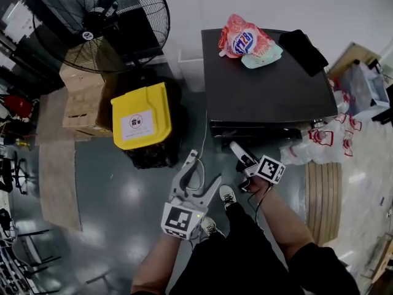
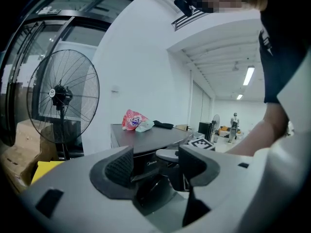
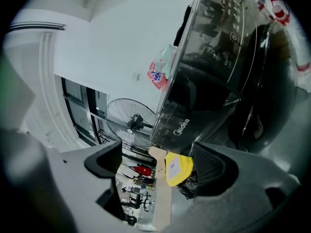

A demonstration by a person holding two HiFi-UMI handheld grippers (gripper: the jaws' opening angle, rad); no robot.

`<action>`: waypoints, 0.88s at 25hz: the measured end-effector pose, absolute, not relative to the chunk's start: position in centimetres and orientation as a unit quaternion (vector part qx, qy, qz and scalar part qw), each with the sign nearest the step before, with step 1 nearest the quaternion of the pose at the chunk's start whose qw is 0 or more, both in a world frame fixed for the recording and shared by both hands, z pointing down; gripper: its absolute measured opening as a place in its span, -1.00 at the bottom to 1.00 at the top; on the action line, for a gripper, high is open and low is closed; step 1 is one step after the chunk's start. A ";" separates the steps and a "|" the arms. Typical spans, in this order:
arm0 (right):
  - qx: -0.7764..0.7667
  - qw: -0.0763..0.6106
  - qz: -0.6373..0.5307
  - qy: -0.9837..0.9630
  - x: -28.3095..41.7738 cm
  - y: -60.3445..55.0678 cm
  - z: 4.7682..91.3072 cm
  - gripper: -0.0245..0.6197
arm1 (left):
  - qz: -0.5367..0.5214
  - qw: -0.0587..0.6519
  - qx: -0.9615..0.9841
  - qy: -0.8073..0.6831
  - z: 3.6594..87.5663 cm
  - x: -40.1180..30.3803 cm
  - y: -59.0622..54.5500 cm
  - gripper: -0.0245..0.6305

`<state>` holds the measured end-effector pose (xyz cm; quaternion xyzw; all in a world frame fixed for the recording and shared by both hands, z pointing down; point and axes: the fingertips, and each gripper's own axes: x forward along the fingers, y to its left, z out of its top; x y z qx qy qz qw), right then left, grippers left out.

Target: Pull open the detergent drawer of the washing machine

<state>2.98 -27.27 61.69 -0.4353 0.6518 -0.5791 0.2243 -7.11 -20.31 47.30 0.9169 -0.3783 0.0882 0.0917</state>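
The dark washing machine (image 1: 270, 91) stands ahead of me, seen from above. Its detergent drawer (image 3: 181, 126) is the glossy front panel with the brand name, at the machine's left end (image 2: 151, 162), and it looks closed flush. My right gripper (image 1: 241, 154) hovers just in front of that panel, rolled sideways; in the right gripper view it (image 3: 158, 164) stands open with nothing between its pads. My left gripper (image 1: 204, 168) hangs lower and to the left, away from the machine. It is open and empty too (image 2: 156, 164).
A red-and-white detergent bag (image 1: 247, 42) and a black cloth (image 1: 304, 51) lie on the machine's top. A yellow-lidded bin (image 1: 141, 117) stands to the left, cardboard boxes (image 1: 83, 97) and a large floor fan (image 1: 104, 17) behind it. Plastic bags (image 1: 319, 141) lie at the right.
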 end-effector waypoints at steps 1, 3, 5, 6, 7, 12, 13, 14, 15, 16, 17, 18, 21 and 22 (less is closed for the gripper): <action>-0.434 0.226 -0.579 0.652 3.2 -27.7 62.1 0.52 | 0.088 0.091 0.917 -0.379 47.7 -6.9 -20.6 -0.11; -0.432 0.231 -0.580 0.651 3.8 -28.6 62.9 0.53 | 0.092 0.099 0.916 -0.377 48.1 -6.3 -21.3 -0.11; -0.428 0.240 -0.582 0.648 4.3 -29.5 63.6 0.53 | 0.094 0.106 0.916 -0.376 48.4 -5.8 -21.9 -0.11; -0.426 0.246 -0.581 0.649 4.6 -29.9 63.8 0.53 | 0.092 0.105 0.916 -0.377 48.7 -5.6 -22.2 -0.11; -0.424 0.249 -0.580 0.649 4.8 -30.2 64.1 0.53 | 0.091 0.106 0.916 -0.377 49.0 -5.4 -22.4 -0.11; -0.410 0.259 -0.578 0.656 5.4 -31.5 65.0 0.61 | 0.100 0.123 0.914 -0.374 49.6 -4.5 -23.3 -0.11; -0.408 0.258 -0.577 0.659 5.4 -31.7 65.1 0.62 | 0.099 0.122 0.914 -0.375 49.8 -4.4 -23.5 -0.11; -0.407 0.256 -0.575 0.662 5.4 -31.9 65.2 0.64 | 0.098 0.122 0.913 -0.376 50.1 -4.4 -23.7 -0.11; -0.407 0.254 -0.574 0.663 5.4 -32.0 65.4 0.65 | 0.097 0.121 0.913 -0.377 50.3 -4.4 -23.8 -0.11; -0.406 0.253 -0.575 0.664 5.4 -32.2 65.6 0.65 | 0.098 0.121 0.913 -0.378 50.4 -4.4 -23.9 -0.11; -0.405 0.253 -0.576 0.664 5.3 -32.3 65.7 0.65 | 0.098 0.123 0.912 -0.378 50.5 -4.3 -24.0 -0.11; -0.404 0.254 -0.577 0.663 5.3 -32.5 65.8 0.65 | 0.099 0.125 0.912 -0.379 50.6 -4.3 -24.1 -0.11; -0.396 0.268 -0.582 0.658 5.1 -32.9 65.7 0.65 | 0.106 0.139 0.909 -0.378 50.4 -4.3 -24.3 -0.11; -0.396 0.273 -0.583 0.655 5.2 -33.1 65.7 0.65 | 0.106 0.139 0.909 -0.378 50.5 -4.3 -24.3 -0.11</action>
